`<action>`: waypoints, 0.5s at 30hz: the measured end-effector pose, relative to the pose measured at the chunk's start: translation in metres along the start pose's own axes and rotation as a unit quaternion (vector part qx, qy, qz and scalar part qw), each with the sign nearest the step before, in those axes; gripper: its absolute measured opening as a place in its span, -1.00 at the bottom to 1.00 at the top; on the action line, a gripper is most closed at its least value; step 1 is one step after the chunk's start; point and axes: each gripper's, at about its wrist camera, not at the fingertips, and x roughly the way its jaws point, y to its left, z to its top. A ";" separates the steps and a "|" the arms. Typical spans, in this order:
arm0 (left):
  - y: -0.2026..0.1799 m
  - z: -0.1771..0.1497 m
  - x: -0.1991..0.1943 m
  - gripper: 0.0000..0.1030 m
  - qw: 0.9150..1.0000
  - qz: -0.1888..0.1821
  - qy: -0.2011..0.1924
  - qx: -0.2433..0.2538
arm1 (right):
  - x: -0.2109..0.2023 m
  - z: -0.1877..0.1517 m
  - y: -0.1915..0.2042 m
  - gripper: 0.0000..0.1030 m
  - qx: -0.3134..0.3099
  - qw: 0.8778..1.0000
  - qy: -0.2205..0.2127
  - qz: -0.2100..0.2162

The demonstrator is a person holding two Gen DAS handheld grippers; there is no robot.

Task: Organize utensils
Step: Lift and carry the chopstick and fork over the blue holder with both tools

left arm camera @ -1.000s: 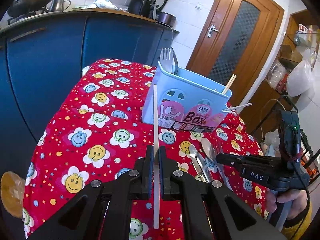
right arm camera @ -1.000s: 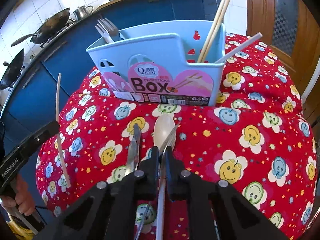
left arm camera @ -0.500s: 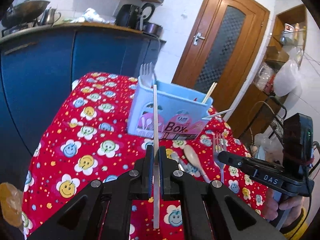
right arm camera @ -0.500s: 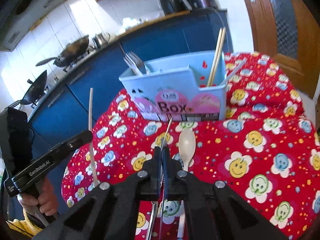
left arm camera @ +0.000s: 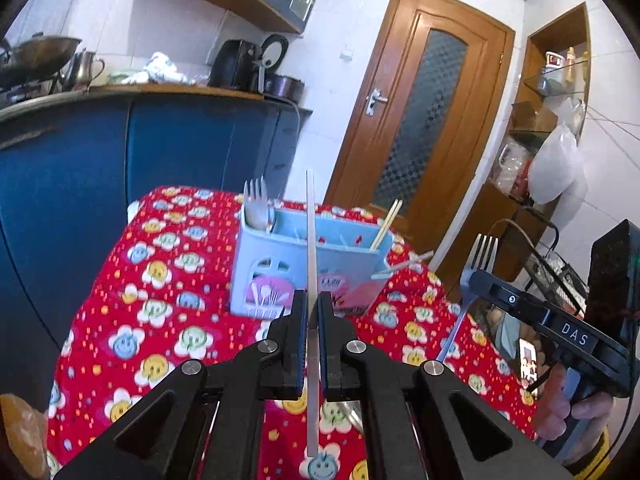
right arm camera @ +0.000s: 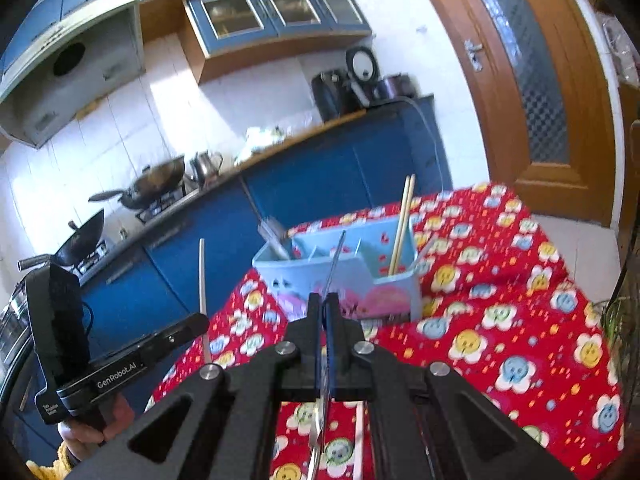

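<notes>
Chopstick and fork both point upright, clamped.

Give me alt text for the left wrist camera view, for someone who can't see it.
The left tool grips a thin white chopstick upright above a red smiley-flower tablecloth, in front of a light blue plastic utensil box holding forks and wooden chopsticks. At right, the right tool holds a metal fork, tines up.

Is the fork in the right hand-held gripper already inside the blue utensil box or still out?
Out. The right hand-held gripper holds the fork in the air, short of the blue utensil box.
</notes>
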 end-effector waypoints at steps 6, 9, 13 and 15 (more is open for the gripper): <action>-0.007 0.024 0.003 -0.91 0.999 0.010 -0.035 0.018 | -0.005 0.016 -0.001 -0.95 -0.011 0.999 -0.029 -0.011; -0.010 0.035 0.005 -0.91 0.998 0.013 -0.052 0.026 | -0.003 0.022 -0.003 -0.95 -0.011 0.999 -0.038 -0.013; -0.011 0.052 0.011 -0.91 0.997 0.017 -0.071 0.031 | 0.000 0.029 -0.008 -0.95 -0.007 0.999 -0.041 -0.015; -0.009 0.062 0.014 -0.91 0.996 0.020 -0.085 0.028 | 0.002 0.032 -0.009 -0.95 -0.008 0.999 -0.043 -0.017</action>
